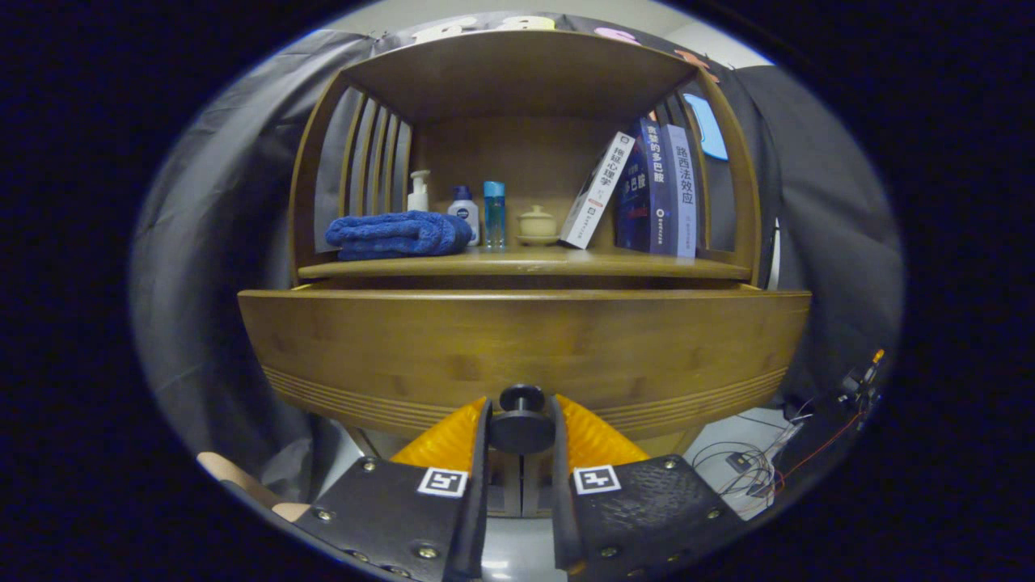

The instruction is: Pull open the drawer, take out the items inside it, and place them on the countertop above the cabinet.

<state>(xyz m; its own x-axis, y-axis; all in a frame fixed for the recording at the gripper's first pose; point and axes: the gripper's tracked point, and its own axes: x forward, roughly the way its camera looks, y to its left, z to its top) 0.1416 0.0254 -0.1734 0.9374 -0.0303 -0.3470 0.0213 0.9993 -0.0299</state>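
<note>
The gripper [521, 424] is pinching the knob [521, 422] on the drawer [517, 347], one finger pressed to each side of the dark round knob, so the knob sits squeezed between them. The drawer front is a wide wooden panel with grooved lines along its lower edge, standing just beyond the fingertips and somewhat forward of the cabinet, with a dark gap showing above its top edge; what lies inside it cannot be seen. Above the drawer is the countertop [525, 265], a wooden shelf under a slatted hutch. On it, at the left, lies a folded blue towel [398, 234]; behind and right of it stand a white pump bottle [419, 191], a white bottle with a blue cap [464, 212], and a clear blue bottle [494, 212]. Right of these is a small lidded pot [538, 225], then three books [647, 190], the nearest leaning against the other two. Cables [760, 469] lie on the floor at the far right.
</note>
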